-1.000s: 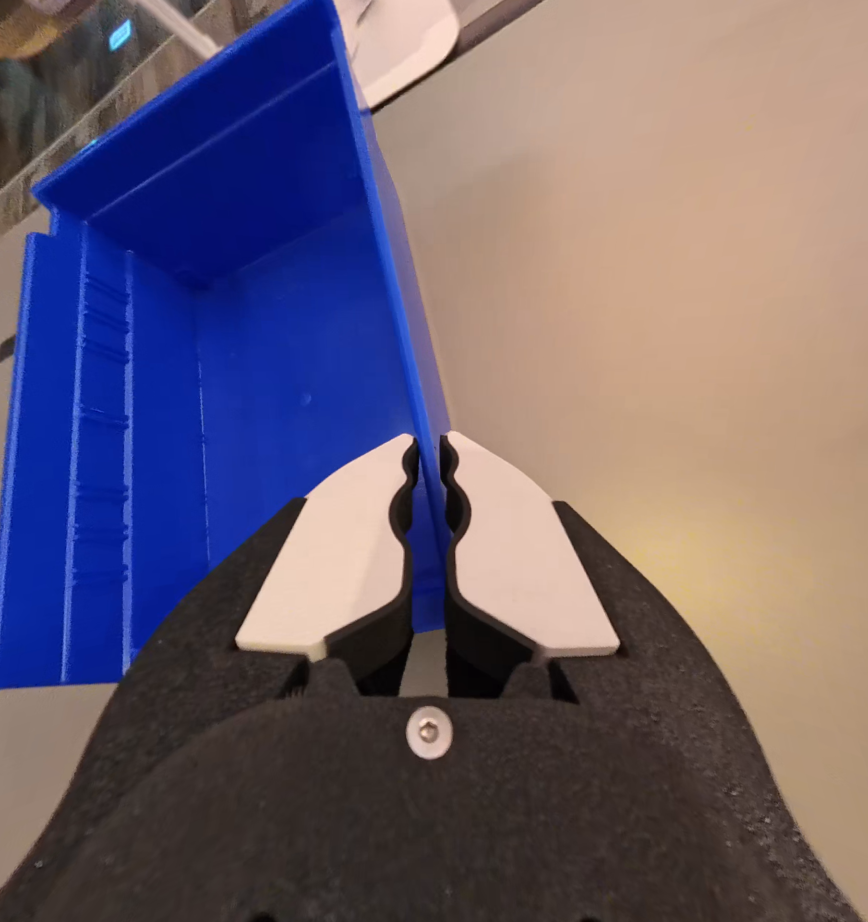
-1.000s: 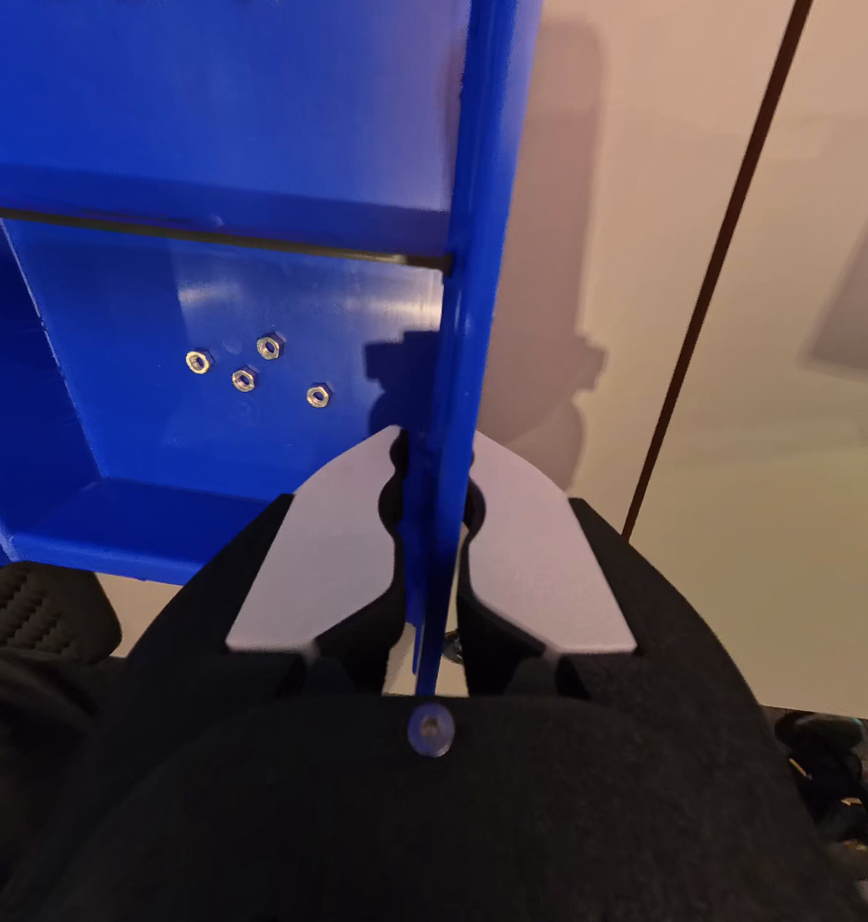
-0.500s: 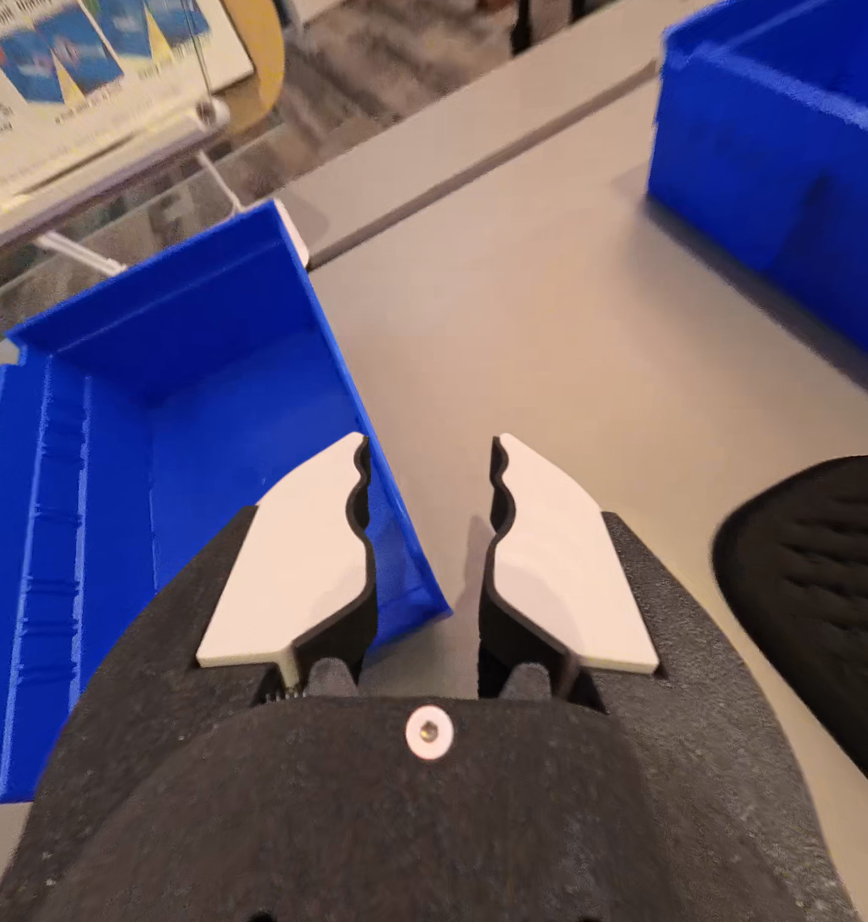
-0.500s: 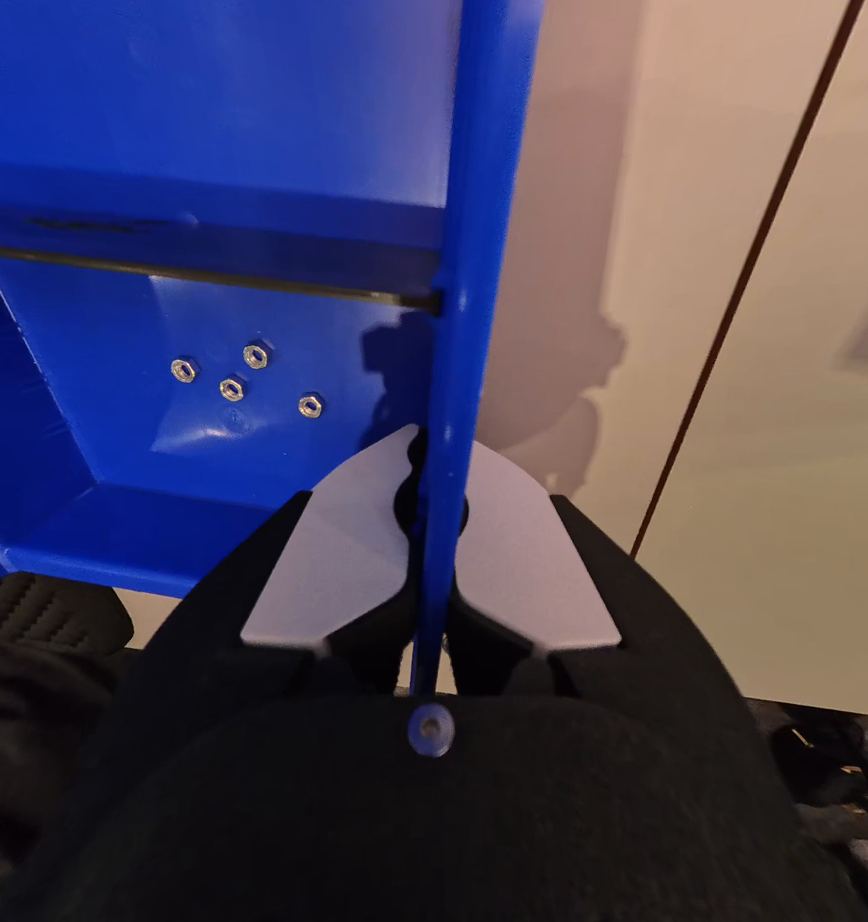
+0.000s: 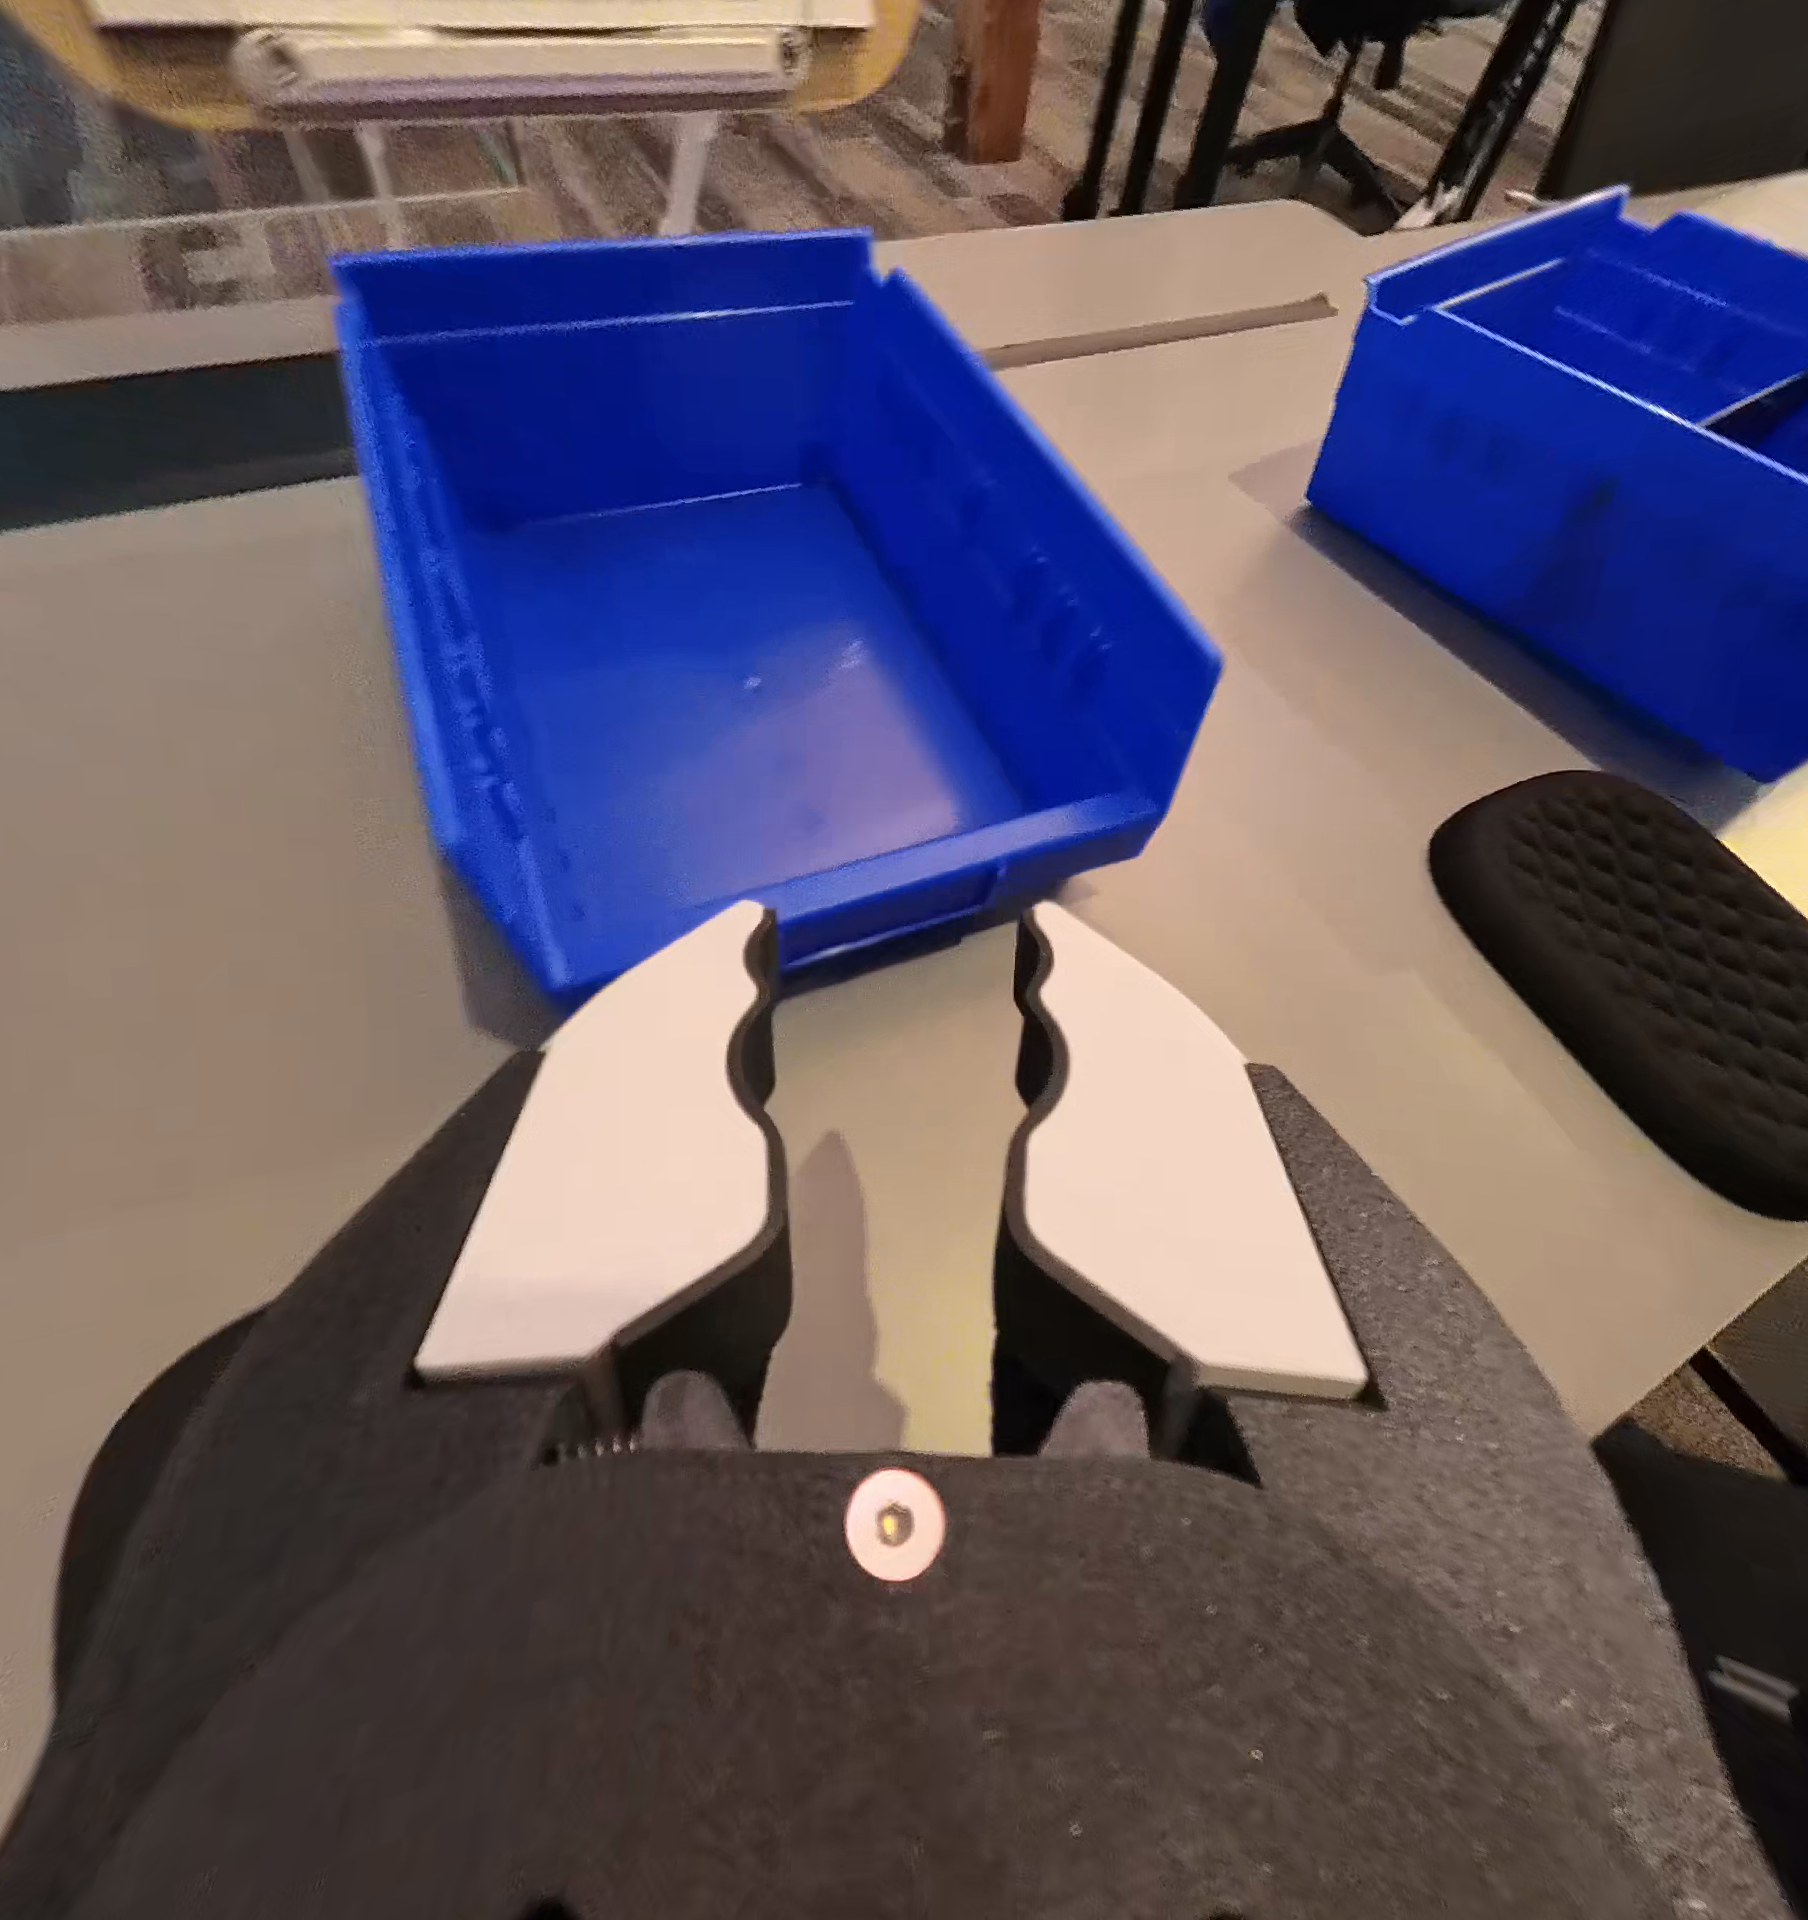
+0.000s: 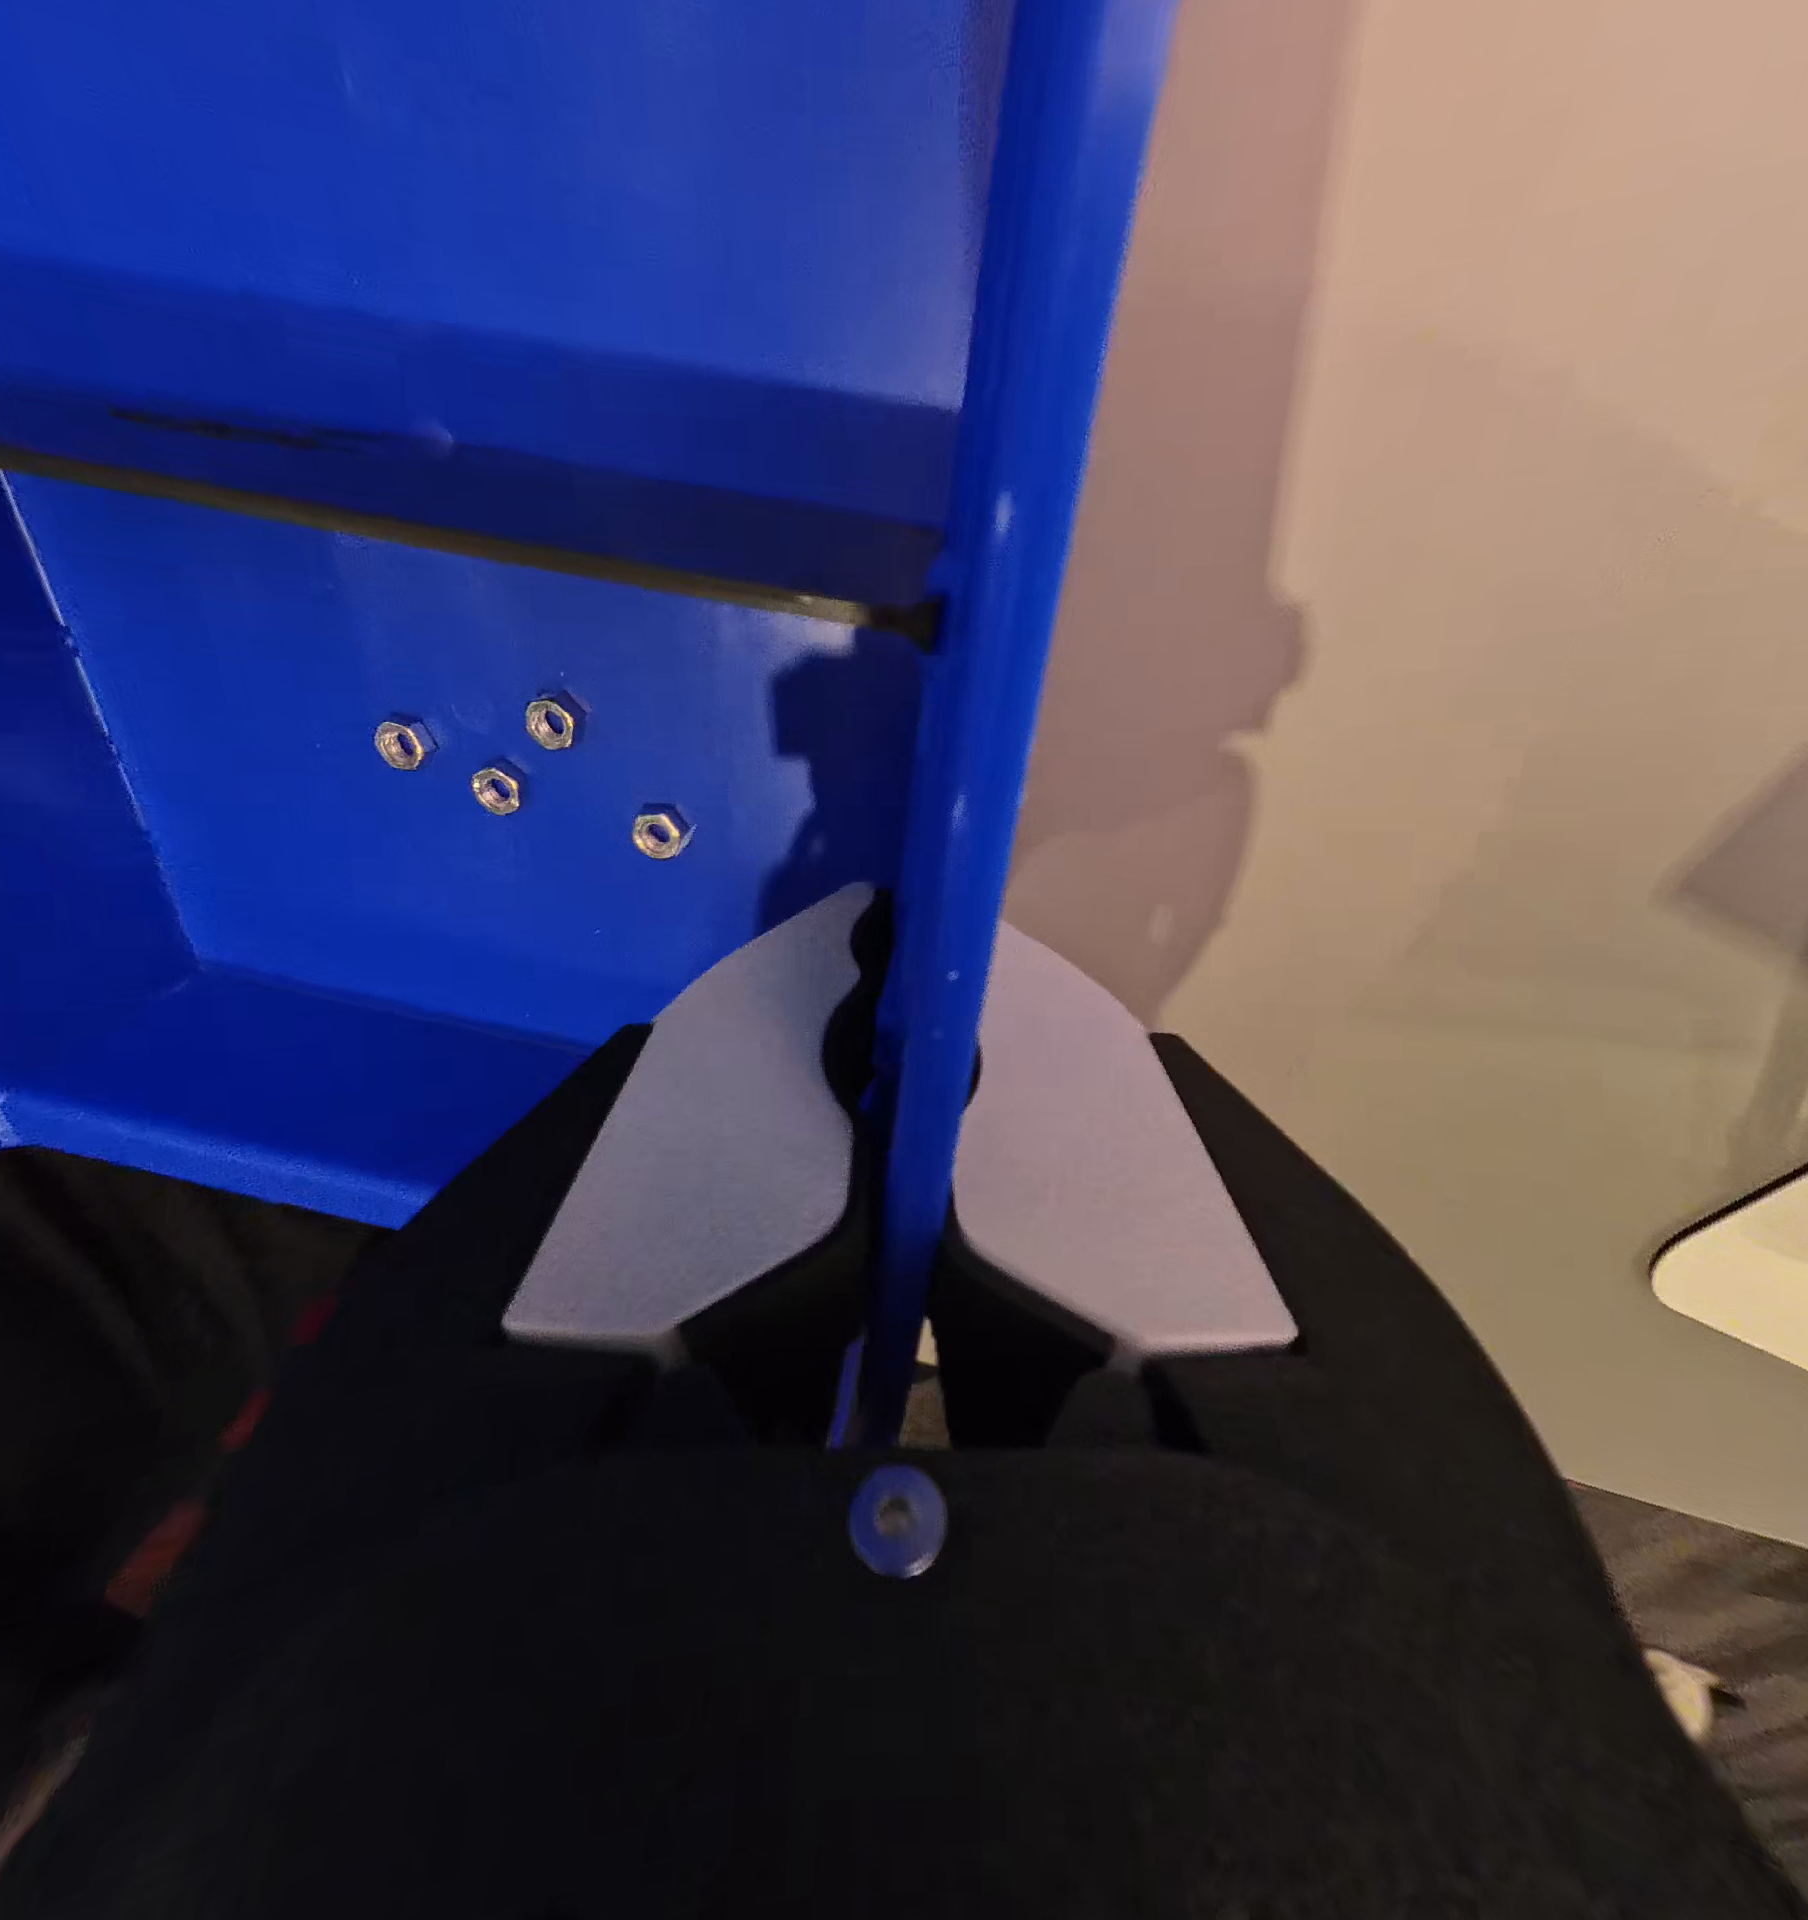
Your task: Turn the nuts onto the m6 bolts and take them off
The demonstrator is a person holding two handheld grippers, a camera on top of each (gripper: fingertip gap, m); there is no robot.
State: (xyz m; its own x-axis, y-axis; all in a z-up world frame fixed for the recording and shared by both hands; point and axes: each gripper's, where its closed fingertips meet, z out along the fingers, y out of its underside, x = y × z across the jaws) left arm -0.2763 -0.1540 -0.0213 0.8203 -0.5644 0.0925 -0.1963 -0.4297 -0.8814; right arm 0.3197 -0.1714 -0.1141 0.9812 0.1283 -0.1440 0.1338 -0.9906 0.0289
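My left gripper (image 5: pixel 895 935) is open and empty, just in front of the near lip of an empty blue bin (image 5: pixel 1076 582) on the grey table. My right gripper (image 6: pixel 926 925) is shut on the right side wall (image 6: pixel 993 644) of a second blue bin. Several small silver nuts (image 6: pixel 500 787) lie loose on that bin's floor, in the compartment in front of a black divider (image 6: pixel 464 535). That divided bin also shows at the far right of the left wrist view (image 5: pixel 1606 540). No bolts are in view.
A black padded chair armrest (image 5: pixel 1658 987) overlaps the table's right edge in the left wrist view. Chairs and table legs stand beyond the far edge. A white flat object (image 6: pixel 1773 1278) lies at the right in the right wrist view.
My left gripper let go of the empty bin's side wall, opened, and drew back to its near lip. My right gripper stayed shut on the divided bin's wall, which shifted slightly.
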